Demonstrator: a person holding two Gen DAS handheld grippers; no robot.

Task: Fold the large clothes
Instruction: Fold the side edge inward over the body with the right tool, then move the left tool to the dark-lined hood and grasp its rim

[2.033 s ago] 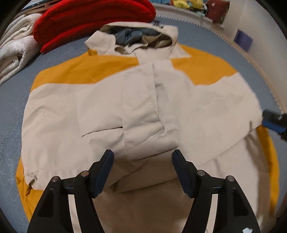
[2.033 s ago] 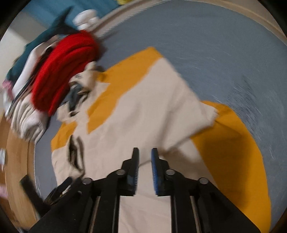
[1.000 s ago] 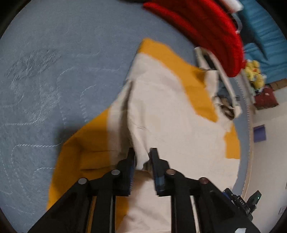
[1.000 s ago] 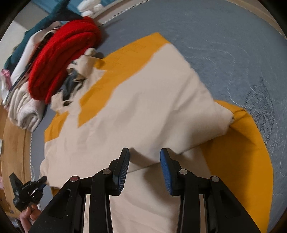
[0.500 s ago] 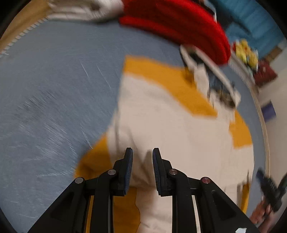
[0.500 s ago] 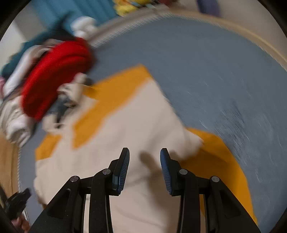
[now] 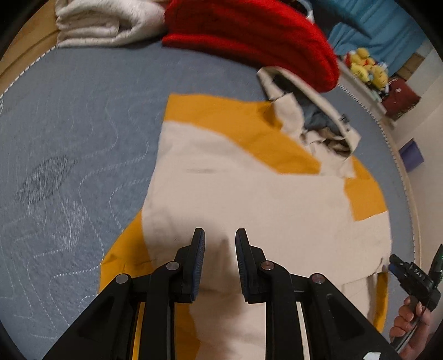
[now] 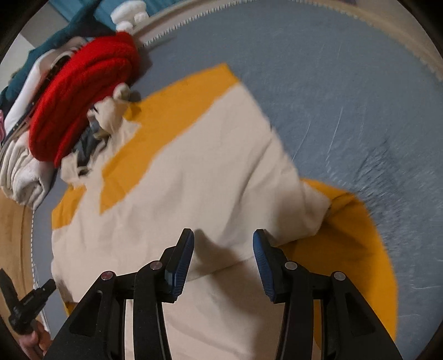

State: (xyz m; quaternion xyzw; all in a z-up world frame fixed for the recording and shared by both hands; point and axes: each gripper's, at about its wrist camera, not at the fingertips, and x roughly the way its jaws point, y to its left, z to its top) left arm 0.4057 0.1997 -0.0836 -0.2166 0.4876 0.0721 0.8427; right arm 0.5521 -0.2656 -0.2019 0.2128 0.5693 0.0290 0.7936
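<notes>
A beige and orange hooded jacket (image 7: 249, 199) lies flat on a blue quilted bed, its hood (image 7: 313, 110) toward the far end. It also shows in the right wrist view (image 8: 193, 180). My left gripper (image 7: 220, 249) hovers over the jacket's left side near an orange sleeve (image 7: 121, 257), jaws slightly apart and holding nothing. My right gripper (image 8: 223, 249) is open over the jacket's right side, next to the other orange sleeve (image 8: 346, 243). The right gripper also appears at the left view's lower right (image 7: 409, 274).
A red knit garment (image 7: 249, 36) and folded white towels (image 7: 105, 25) lie beyond the hood. The blue quilt (image 7: 69, 138) spreads out left of the jacket. Yellow plush toys (image 7: 365, 66) sit past the bed's far edge.
My left gripper was shut on the jacket's edge a second ago and has since let go. The right gripper has opened wider. Both views have shifted over the jacket.
</notes>
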